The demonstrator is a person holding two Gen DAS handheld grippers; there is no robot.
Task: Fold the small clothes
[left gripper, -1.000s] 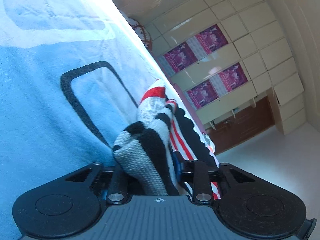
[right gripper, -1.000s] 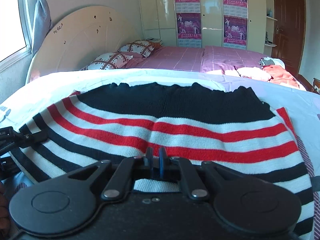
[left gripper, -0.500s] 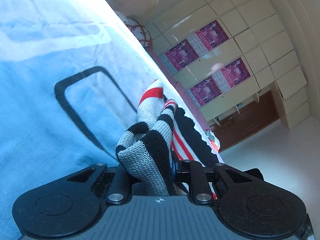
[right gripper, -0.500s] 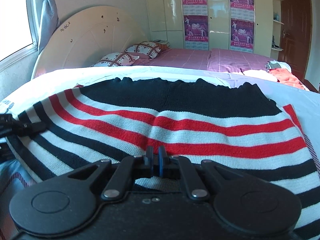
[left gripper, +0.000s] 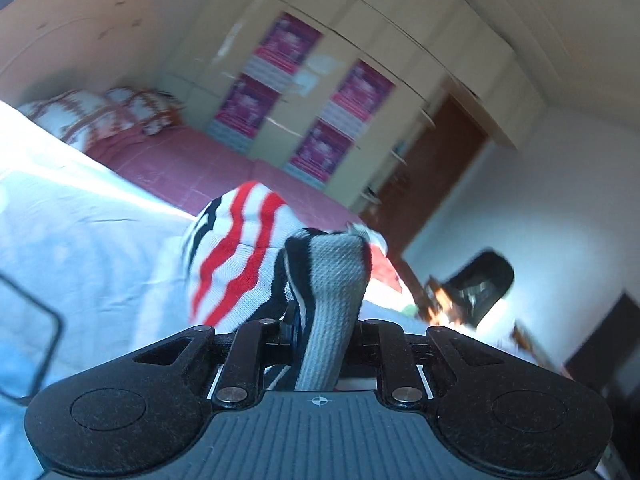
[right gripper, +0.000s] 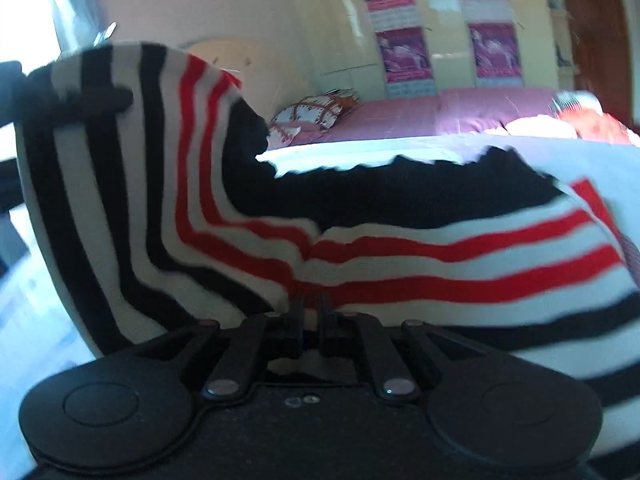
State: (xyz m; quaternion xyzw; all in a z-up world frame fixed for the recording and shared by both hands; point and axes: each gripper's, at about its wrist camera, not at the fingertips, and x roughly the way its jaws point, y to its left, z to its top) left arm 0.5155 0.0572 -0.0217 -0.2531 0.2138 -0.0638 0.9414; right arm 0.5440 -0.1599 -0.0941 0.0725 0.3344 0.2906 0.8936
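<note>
I see one striped knit garment [right gripper: 460, 256], black, white and red, lying on the pale blue sheet [left gripper: 80, 248] of the near bed, its left end lifted and curling upright. My left claw [left gripper: 320, 320] is clamped on a bunched fold of that end, tilted slightly downward, with the cloth rising between its fingers. My right claw [right gripper: 310, 312] sits low at the garment's near edge; its jaws are opening and the fabric lies just ahead of the tips, not pinched. Farther off I count four purple posters [right gripper: 404, 54] on the wardrobe and two patterned pillows [left gripper: 96, 114].
</note>
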